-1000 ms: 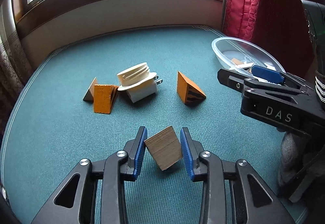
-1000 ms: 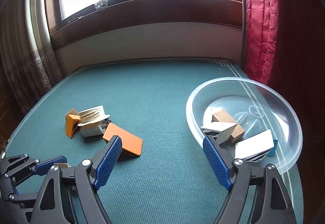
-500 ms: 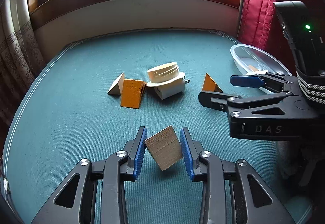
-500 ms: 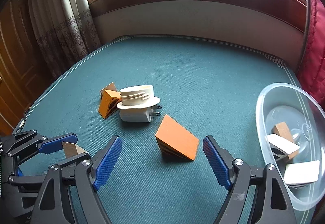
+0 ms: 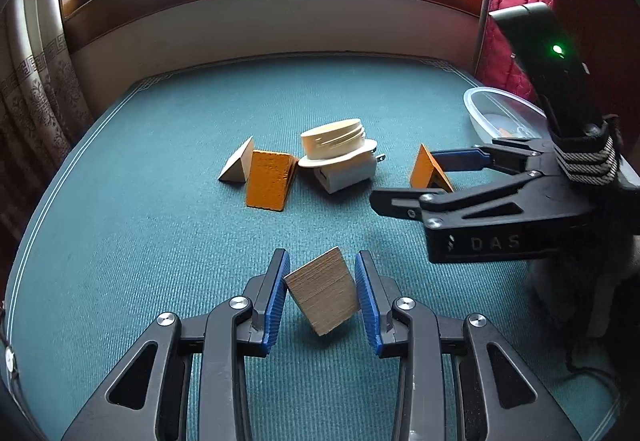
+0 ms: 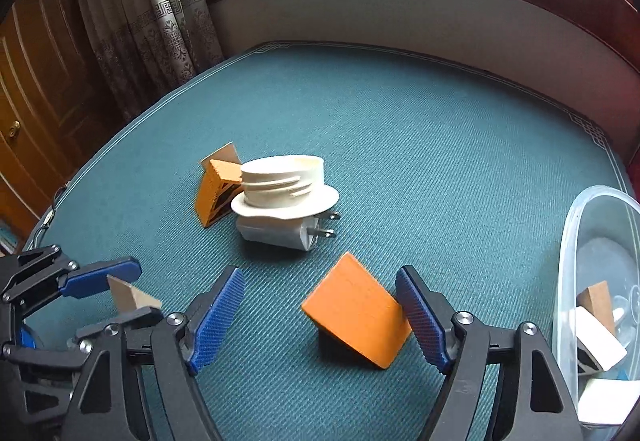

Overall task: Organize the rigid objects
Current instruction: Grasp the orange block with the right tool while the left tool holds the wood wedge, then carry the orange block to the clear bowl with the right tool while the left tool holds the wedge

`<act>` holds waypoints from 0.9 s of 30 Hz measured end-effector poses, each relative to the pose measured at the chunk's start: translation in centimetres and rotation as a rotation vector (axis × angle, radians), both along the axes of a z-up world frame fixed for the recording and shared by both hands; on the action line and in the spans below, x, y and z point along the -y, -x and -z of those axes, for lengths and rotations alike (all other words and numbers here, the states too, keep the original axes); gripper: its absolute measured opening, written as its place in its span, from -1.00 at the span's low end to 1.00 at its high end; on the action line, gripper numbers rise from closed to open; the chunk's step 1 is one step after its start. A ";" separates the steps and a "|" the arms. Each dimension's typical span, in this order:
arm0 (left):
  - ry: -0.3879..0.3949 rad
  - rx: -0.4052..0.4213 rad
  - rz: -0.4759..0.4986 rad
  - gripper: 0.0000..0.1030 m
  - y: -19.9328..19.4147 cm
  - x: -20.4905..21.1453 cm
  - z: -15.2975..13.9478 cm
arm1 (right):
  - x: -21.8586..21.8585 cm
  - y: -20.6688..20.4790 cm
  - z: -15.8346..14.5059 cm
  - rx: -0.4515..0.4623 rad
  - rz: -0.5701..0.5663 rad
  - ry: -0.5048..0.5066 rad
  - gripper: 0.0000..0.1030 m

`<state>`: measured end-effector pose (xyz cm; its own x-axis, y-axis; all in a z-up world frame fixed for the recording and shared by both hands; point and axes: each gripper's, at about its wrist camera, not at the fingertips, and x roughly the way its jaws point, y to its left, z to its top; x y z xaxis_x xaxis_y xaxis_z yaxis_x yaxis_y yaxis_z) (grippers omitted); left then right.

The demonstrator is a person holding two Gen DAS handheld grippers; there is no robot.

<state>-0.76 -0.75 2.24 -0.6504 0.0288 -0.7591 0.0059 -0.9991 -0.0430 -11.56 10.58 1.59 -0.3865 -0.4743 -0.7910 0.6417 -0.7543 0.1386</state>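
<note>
"DAS" is showing on the right gripper (image 6: 320, 315), whose jaws are closing around an orange wedge (image 6: 354, 315). The left gripper (image 5: 322, 291) is gripping a wooden block (image 5: 322, 291); a white plug (image 5: 346, 171) is lying beyond it.

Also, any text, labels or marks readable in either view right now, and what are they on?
"DAS": raised letters on the black body of the right gripper, seen from the left wrist view, with a small mark before them too unclear to read.
No other text is readable in either view.

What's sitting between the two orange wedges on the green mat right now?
In the left wrist view, a cream threaded cap resting on a white plug adapter lies between the left orange wedge and the right orange wedge.
</note>
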 end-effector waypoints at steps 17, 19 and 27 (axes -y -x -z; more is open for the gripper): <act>0.012 0.006 -0.005 -0.32 0.1 0.2 0.3 | -0.2 -1.9 0.4 -0.075 0.180 -0.113 -0.37; 0.012 0.007 -0.005 -0.32 0.1 0.3 0.4 | -0.2 -2.1 0.2 -0.083 0.202 -0.121 -0.37; 0.018 0.016 -0.006 -0.32 0.5 0.0 0.7 | -0.5 -2.2 -0.5 -0.135 0.266 -0.138 -0.38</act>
